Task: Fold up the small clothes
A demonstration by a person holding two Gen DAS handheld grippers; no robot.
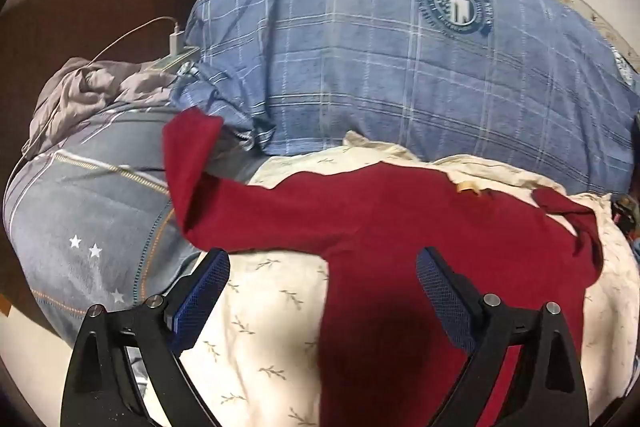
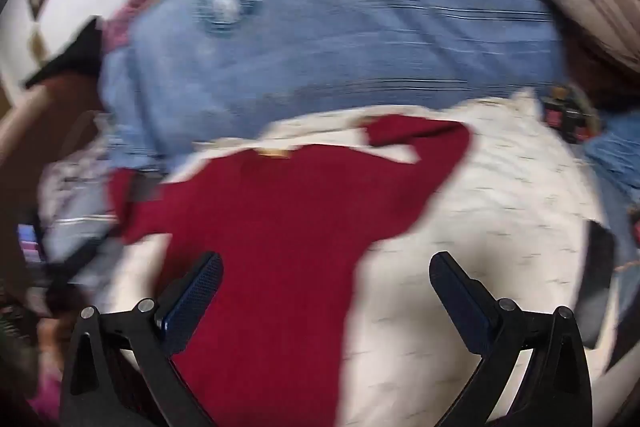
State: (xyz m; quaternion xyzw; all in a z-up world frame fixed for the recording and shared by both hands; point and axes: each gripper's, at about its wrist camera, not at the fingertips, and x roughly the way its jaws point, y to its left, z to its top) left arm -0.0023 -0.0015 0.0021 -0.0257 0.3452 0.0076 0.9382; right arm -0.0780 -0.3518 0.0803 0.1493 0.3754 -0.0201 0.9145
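The red sweater (image 1: 400, 227) lies spread on the cream sheet (image 1: 260, 327) of the bed, sleeves out. Both the left gripper (image 1: 322, 291) and right gripper (image 2: 326, 291) hover with fingers wide apart, holding nothing. I'd pinch each sleeve near its cuff and fold inward evenly, away from the blue quilt (image 1: 380, 67).

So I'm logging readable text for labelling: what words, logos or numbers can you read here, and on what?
Round emblem on the blue plaid quilt: ring lettering too small to read.
Tag at the red sweater neckline: no legible text.
Right wrist view: blurred, nothing readable.
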